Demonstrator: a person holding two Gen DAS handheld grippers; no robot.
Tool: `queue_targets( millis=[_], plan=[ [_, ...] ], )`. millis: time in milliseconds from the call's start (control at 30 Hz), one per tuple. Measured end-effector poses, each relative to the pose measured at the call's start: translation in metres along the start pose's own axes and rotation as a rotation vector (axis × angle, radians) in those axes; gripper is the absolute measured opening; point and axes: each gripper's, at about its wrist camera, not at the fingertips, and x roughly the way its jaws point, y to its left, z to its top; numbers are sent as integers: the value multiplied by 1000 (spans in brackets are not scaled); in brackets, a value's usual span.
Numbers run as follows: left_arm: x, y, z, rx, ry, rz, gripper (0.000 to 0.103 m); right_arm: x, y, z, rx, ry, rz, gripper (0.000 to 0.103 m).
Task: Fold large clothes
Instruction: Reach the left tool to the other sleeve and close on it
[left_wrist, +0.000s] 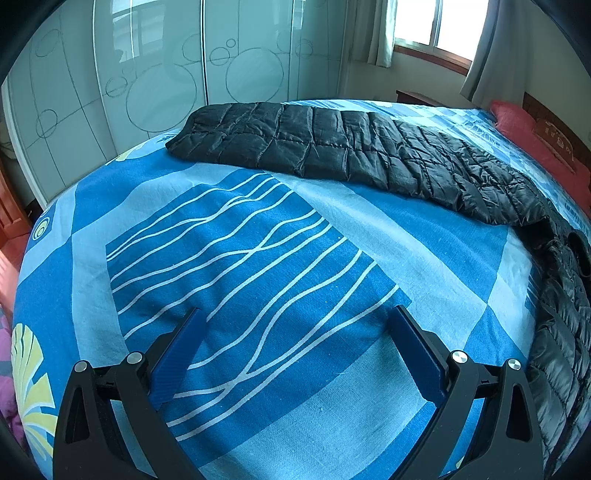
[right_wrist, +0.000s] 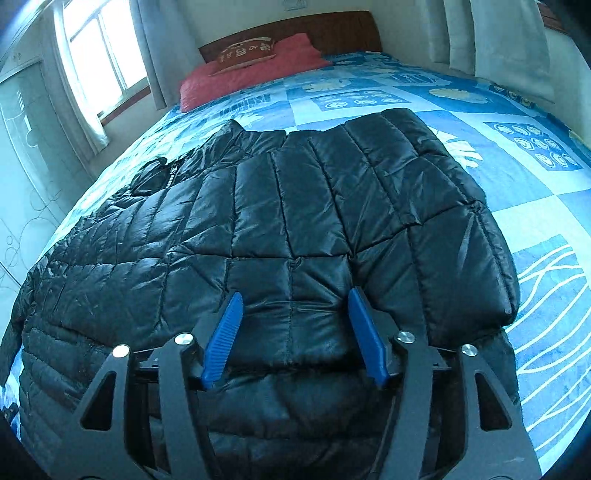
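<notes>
A black quilted puffer jacket (right_wrist: 295, 203) lies flat on a bed with a blue patterned sheet (right_wrist: 517, 184). One side is folded over its body. My right gripper (right_wrist: 295, 292) hovers over the jacket's near part with its blue pads apart. The fabric lies under and between them, and they do not pinch it. In the left wrist view one long sleeve of the jacket (left_wrist: 332, 147) stretches across the far side of the bed. My left gripper (left_wrist: 295, 310) stands wide open over bare sheet (left_wrist: 258, 240), well short of the jacket, with nothing between its fingers.
A red pillow (right_wrist: 251, 77) lies against the wooden headboard (right_wrist: 332, 29). Frosted wardrobe doors (left_wrist: 147, 74) stand beyond the bed's far edge, with a curtained window (left_wrist: 436, 26) beside them. Pink fabric (left_wrist: 4, 350) shows past the bed's left edge.
</notes>
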Motion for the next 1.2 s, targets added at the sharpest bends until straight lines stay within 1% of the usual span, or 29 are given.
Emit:
queue_targets(
  millis=[100, 167, 300, 400, 467, 567, 600, 633, 700, 800, 900, 1033, 1133, 1200],
  plan=[
    [0, 2, 1, -6, 10, -11, 98, 0, 4, 0, -14, 2, -2, 67],
    [-3, 4, 3, -11, 14, -32, 98, 0, 5, 0, -16, 2, 9, 72],
    [-9, 18, 13, -35, -2, -134, 98, -1, 7, 0, -19, 0, 16, 75],
    [-4, 30, 25, -60, -18, -179, 98, -1, 8, 0, -25, 0, 17, 78],
    [4, 45, 38, -120, -43, -237, 98, -1, 9, -1, -31, 0, 14, 79],
    [26, 69, 59, -212, -50, -268, 98, -1, 9, -1, -33, -1, 14, 80],
    [33, 75, 64, -239, -43, -286, 97, -1, 10, -1, -32, -2, 14, 80],
    [41, 84, 71, -280, -45, -319, 97, -1, 10, -1, -32, -3, 14, 80],
    [51, 92, 87, -312, -71, -358, 97, -1, 11, -2, -34, -3, 13, 80],
    [68, 102, 106, -344, -70, -381, 97, -1, 10, -1, -33, -2, 13, 80],
    [78, 111, 123, -372, -96, -395, 97, -2, 11, -2, -35, -4, 10, 80],
    [79, 116, 128, -402, -104, -410, 96, -2, 11, -1, -35, -7, 11, 80],
    [76, 122, 125, -433, -114, -369, 75, -2, 10, -1, -36, -8, 11, 80],
    [75, 126, 125, -450, -127, -366, 65, -2, 10, -1, -36, -7, 11, 80]
  ],
)
